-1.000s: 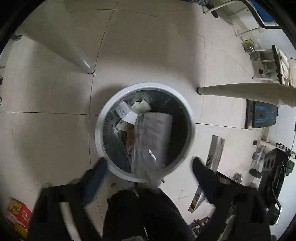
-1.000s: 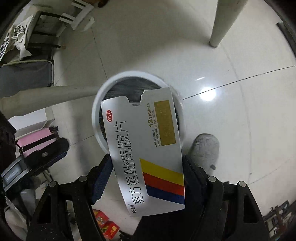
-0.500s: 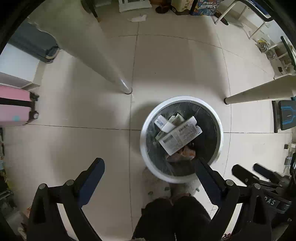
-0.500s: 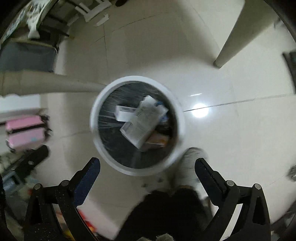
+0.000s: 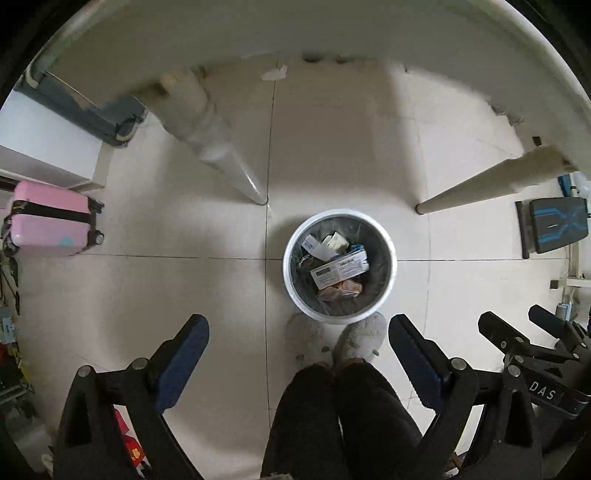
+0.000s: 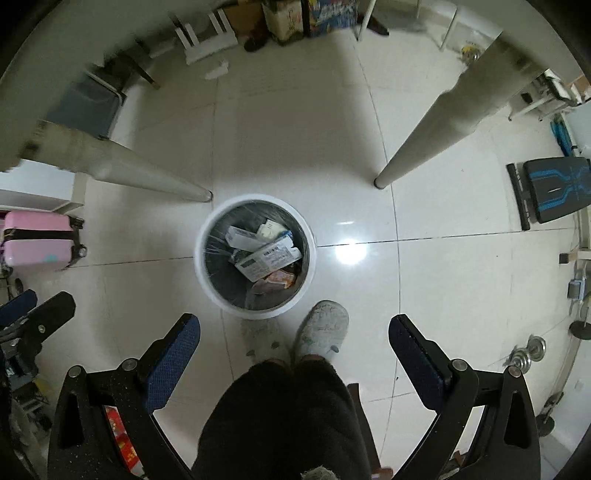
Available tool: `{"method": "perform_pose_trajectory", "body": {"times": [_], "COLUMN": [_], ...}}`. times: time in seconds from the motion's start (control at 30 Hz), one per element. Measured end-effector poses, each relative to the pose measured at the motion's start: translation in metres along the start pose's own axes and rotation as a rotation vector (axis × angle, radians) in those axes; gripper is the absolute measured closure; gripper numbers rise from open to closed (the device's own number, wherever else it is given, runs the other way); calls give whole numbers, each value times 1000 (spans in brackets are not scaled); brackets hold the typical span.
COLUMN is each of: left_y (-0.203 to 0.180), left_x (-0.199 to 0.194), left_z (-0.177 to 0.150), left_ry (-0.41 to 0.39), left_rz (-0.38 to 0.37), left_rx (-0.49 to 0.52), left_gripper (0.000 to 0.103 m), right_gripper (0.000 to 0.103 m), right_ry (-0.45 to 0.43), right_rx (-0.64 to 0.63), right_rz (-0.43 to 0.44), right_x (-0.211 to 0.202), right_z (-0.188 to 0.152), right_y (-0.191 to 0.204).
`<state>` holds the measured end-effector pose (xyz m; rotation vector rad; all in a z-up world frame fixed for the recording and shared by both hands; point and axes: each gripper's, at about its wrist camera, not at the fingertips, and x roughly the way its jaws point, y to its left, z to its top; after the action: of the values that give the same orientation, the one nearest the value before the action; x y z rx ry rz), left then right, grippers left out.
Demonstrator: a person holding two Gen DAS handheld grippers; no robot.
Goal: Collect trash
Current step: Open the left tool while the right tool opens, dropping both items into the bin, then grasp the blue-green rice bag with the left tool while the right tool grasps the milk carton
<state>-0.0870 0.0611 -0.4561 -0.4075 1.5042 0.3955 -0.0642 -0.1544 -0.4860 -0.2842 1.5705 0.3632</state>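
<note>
A round white trash bin [image 5: 300, 295] with a dark liner stands on the tiled floor, seen from high above. It also shows in the right wrist view [image 6: 201, 275]. Inside lie several pieces of trash, with a white medicine box [image 5: 339, 271] on top, also visible in the right wrist view [image 6: 267, 260]. My left gripper [image 5: 298, 336] is open and empty, well above the bin. My right gripper [image 6: 294, 330] is open and empty, also high above the bin.
The person's legs and grey slippers [image 6: 321, 330] stand just in front of the bin. Two table legs [image 6: 436, 122] flank the bin, and the table edge [image 5: 295, 26] arcs overhead. A pink suitcase [image 5: 51, 223] sits at the left, a black-and-blue bench [image 6: 554, 188] at the right.
The right gripper opened and the medicine box fell into the bin. Both grippers have risen, so the bin looks smaller and farther away.
</note>
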Motion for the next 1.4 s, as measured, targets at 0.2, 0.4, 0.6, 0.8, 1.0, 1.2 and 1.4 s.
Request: {"method": "perform_pose_trajectory", "body": {"times": [0.2,0.4,0.6,0.8,1.0,1.2,1.4], "left_y": [-3,-1,3,-9,-45,-87,-130], "left_x": [-80,-150,-204,-244,-251,-234,-197], "left_z": [-8,1,38,113,222,352,468], "left_ry": [-35,-102,-212,-344,-396,-340,-288], "left_rz": [-28,-12,13,59,97,148,217], "left_rx": [16,23,-21,-41,-57,-101,-90], "left_gripper": [3,3,4,3,3,3,3], "right_gripper": [0,0,0,0,0,0,0], "right_ry": [-3,-43,-142,-212,-245,-257,-222], "right_rx": [-2,34,77,79,66,46,-17], "right_rz": [14,68,149,168,120,32,-57], "right_x": [-89,-181,-260,-302,-314,-306,-267], "right_z": [-17,-22,18,98,226,415,591], "right_y": [6,13,21,21,-17,-75,-101]}}
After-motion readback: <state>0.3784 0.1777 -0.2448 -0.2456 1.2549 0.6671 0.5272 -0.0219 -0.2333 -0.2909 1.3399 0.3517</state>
